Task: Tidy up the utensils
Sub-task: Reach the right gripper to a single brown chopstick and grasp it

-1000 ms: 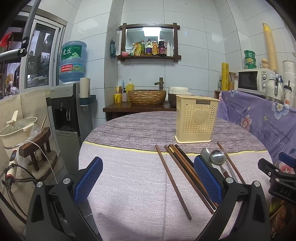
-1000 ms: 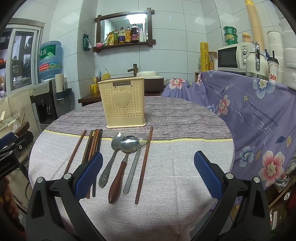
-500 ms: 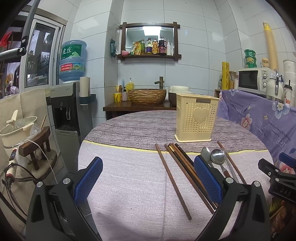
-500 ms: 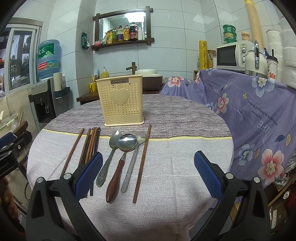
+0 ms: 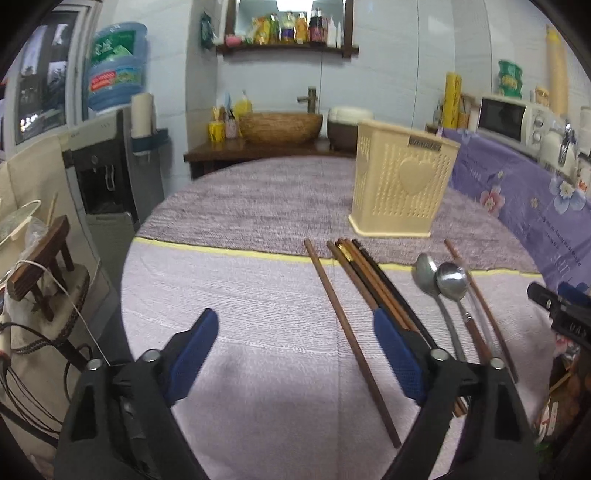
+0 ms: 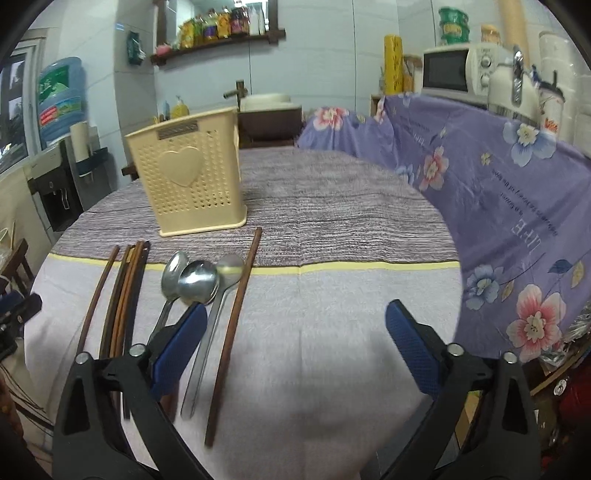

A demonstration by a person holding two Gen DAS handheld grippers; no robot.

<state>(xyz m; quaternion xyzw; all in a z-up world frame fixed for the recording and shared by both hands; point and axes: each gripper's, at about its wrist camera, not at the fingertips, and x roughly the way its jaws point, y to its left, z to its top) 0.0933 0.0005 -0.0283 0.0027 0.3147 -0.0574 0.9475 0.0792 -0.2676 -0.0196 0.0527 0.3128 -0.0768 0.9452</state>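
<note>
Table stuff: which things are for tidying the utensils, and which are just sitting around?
For the job:
- cream utensil holder
- spoons
- bundle of chopsticks
- single chopstick
- left gripper and right gripper, both open and empty

Just sitting around:
- microwave
- water bottle
- woven basin
- shelf of bottles

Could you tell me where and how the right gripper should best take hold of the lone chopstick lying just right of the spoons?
Probably its mid-shaft, from above. The chopstick lies flat on the tablecloth, slightly apart from the spoons. The right gripper is open; its fingers should straddle the shaft crosswise.
</note>
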